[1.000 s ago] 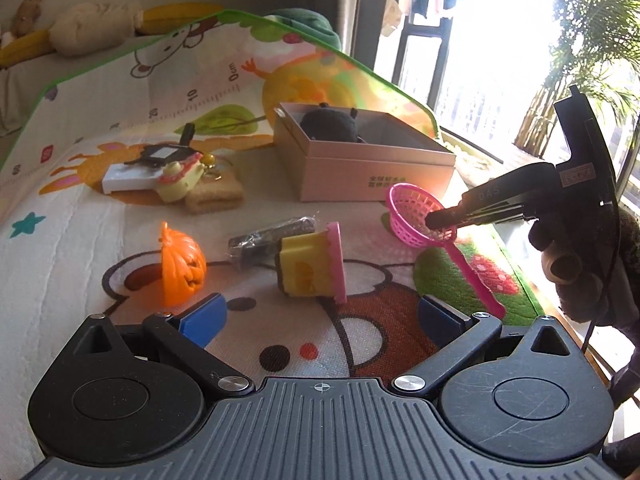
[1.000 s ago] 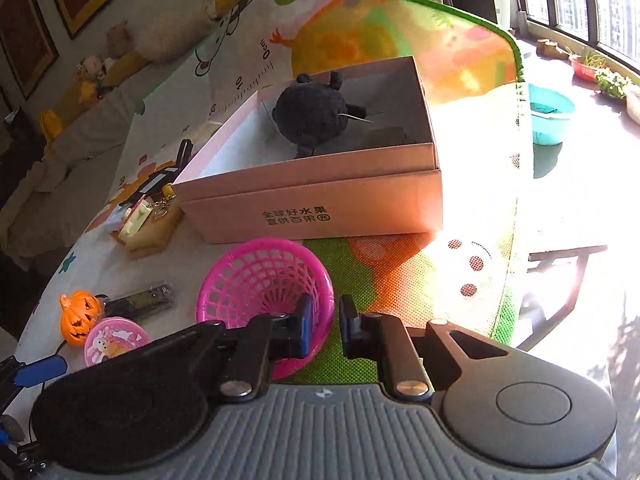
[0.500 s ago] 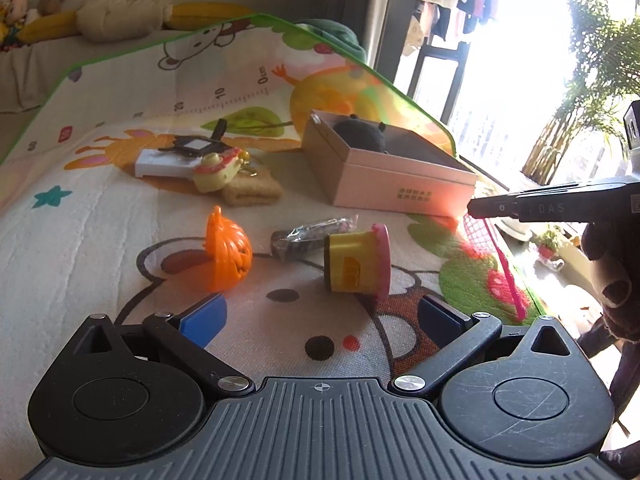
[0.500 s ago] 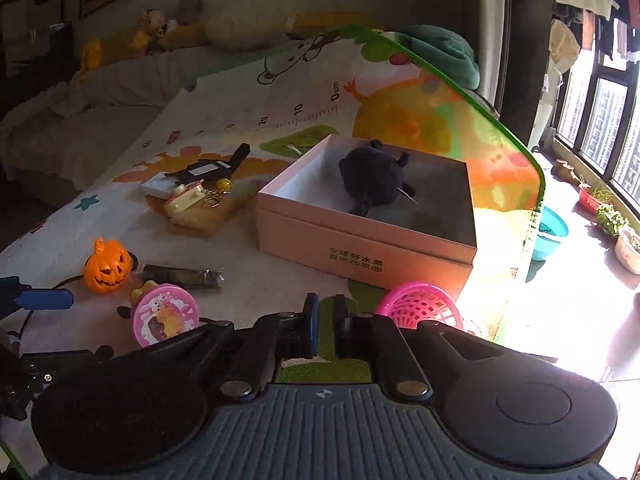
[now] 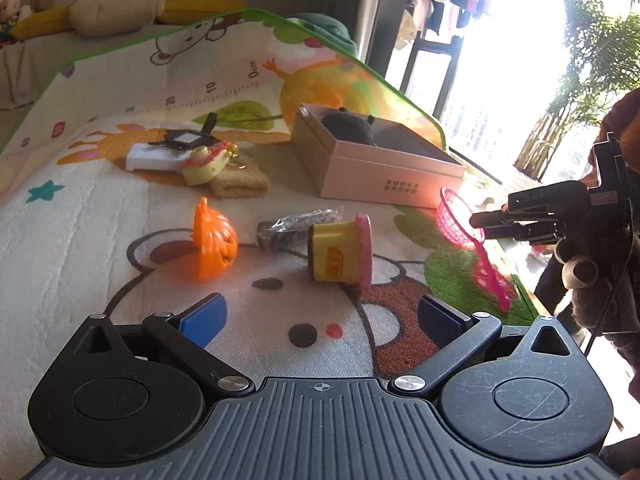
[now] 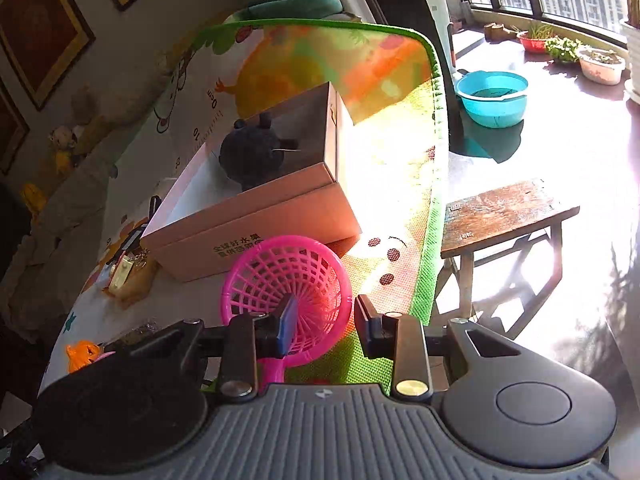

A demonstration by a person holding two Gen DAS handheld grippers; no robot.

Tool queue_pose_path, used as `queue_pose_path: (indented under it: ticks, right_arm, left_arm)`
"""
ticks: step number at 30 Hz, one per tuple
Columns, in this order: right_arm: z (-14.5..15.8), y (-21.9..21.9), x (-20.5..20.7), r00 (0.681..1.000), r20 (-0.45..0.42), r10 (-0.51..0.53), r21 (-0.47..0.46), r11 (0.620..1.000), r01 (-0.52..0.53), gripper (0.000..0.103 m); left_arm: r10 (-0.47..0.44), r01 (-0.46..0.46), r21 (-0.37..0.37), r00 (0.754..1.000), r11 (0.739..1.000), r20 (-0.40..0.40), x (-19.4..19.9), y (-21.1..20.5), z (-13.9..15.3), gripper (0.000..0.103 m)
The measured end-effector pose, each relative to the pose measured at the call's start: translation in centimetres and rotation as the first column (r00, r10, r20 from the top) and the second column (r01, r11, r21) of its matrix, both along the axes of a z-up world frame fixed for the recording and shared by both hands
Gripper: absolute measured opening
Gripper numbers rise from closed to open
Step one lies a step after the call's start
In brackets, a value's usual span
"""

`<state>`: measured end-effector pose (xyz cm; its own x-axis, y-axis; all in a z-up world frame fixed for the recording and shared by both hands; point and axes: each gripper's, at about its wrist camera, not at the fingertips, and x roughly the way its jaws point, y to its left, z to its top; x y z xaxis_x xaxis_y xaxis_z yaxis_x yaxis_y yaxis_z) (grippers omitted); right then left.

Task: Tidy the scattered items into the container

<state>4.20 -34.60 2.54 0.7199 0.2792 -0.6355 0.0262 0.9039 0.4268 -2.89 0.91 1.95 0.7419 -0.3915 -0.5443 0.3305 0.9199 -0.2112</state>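
An open pink cardboard box (image 5: pixel 376 176) (image 6: pixel 256 232) stands on the play mat with a black plush (image 5: pixel 348 128) (image 6: pixel 252 156) inside. In front of it lies a pink net scoop (image 5: pixel 456 220) (image 6: pixel 288 276), handle towards me. My right gripper (image 6: pixel 326 320) (image 5: pixel 480 226) hovers at the scoop's basket with its jaws opening; the rim lies between them and the pads do not press on it. My left gripper (image 5: pixel 320 316) stands open and empty low over the mat. Ahead of it lie an orange pumpkin (image 5: pixel 212 240), a dark wrapped packet (image 5: pixel 296 224) and a yellow-and-pink cup toy (image 5: pixel 340 254).
A yellow keychain toy (image 5: pixel 204 164), a biscuit-shaped pad (image 5: pixel 240 182) and a white flat box (image 5: pixel 152 158) lie at the back left. The mat's green edge (image 6: pixel 432 200) drops off at the right, beside a wooden stool (image 6: pixel 508 212) and a blue basin (image 6: pixel 492 96).
My right gripper swung left, away from the scoop, then came back over its basket. Its jaws were shut and now stand apart. The left gripper stayed open.
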Motion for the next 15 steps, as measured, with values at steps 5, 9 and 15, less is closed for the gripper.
queue_pose_path:
  ticks: [5,9,15]
  right_arm:
    - [1.0,0.9,0.2,0.999,0.041,0.013,-0.065,0.998,-0.01,0.007]
    - [4.4,3.3,-2.2,0.983,0.181,0.042,-0.306,0.952,0.015,0.005]
    - [4.3,11.6,-6.0,0.927,0.182,0.326,-0.514,0.836,-0.193,0.006]
  left_arm:
    - [-0.003,0.003,0.017,1.0,1.0,0.007,0.0,-0.3,0.3,0.103]
    - [0.012,-0.012,0.003,1.0,1.0,0.001,0.0,0.2,0.1,0.103]
    - [0.03,-0.03,-0.012,0.999,0.999,0.011,-0.8,1.2,0.1,0.103]
